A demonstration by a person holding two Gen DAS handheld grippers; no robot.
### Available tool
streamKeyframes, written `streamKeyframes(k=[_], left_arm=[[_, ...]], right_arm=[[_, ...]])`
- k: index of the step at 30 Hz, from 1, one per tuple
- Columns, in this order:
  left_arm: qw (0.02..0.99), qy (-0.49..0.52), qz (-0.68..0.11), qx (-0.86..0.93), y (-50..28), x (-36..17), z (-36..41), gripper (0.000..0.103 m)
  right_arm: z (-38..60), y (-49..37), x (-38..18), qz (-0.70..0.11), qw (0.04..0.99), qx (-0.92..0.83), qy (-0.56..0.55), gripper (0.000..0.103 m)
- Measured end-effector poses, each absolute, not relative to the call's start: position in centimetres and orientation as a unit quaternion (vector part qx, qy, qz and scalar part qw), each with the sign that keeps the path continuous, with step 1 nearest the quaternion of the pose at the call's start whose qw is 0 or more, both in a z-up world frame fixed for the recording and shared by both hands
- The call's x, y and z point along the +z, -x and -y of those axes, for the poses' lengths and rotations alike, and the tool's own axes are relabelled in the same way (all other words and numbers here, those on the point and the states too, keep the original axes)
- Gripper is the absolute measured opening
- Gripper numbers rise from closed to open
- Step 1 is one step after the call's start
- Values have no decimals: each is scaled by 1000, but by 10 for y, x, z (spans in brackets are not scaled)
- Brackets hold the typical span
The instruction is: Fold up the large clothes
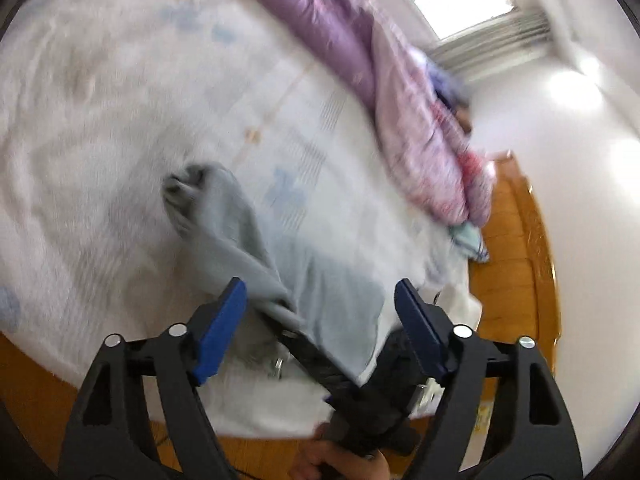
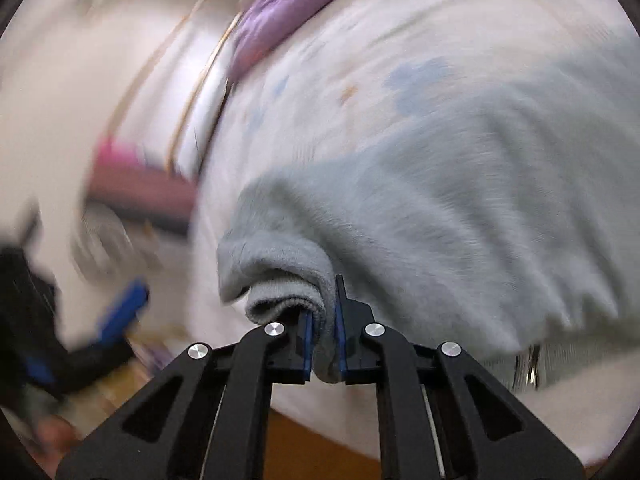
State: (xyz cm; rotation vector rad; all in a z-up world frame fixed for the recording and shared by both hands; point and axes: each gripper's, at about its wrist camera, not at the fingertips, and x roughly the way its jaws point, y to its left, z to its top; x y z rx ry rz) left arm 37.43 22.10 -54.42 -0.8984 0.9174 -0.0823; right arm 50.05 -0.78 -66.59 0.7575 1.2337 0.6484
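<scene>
A light grey-blue sweatshirt (image 1: 332, 280) lies crumpled on the white patterned bed sheet (image 1: 120, 120). My left gripper (image 1: 322, 300) hangs open above its near part, blue pads wide apart and nothing between them. Beneath it, in the left wrist view, my right gripper (image 1: 286, 330) reaches into the cloth from the bed's near edge, with a hand on its handle. In the right wrist view the right gripper (image 2: 322, 320) is shut on a thick rolled fold of the sweatshirt (image 2: 460, 208). The left gripper (image 2: 120, 316) shows as a blur at the left.
A purple and pink quilt (image 1: 420, 140) is bunched along the far side of the bed. Wooden floor (image 1: 512, 260) borders the bed on the right and near side. A window (image 1: 460, 0) and white wall stand beyond. A metal zip pull (image 2: 530, 368) hangs at the sweatshirt's edge.
</scene>
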Motion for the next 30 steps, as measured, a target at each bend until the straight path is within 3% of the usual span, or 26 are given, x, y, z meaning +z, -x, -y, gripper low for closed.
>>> streamKeyframes(k=[3,8,12,22,26,30], left_arm=[[799,434,-417,-1,-377,-546,-221,82],[782,396,-482,5,-407,-580,-184,83],[763,356,-540,-21,-441,-617,-137,83],[740,235,-629,-49,-499,-685,-43,83],[752,200,-627,-21,-508,-689,-31,85],[740,217,-636,-12,-507,-697,-36,88]], right_arm=[[58,-505,-655,-517,685,260,-442,8],[146,-492,-667,-456,633,192,-595,8],[199,-477,-690,-434,612,129,-648,8],[265,-468,-755,-504,599,-1,-622,12],[279,-484,-728,-553,643,1,-530,13],[280,-506,-674,-549,718,33,-426,13]])
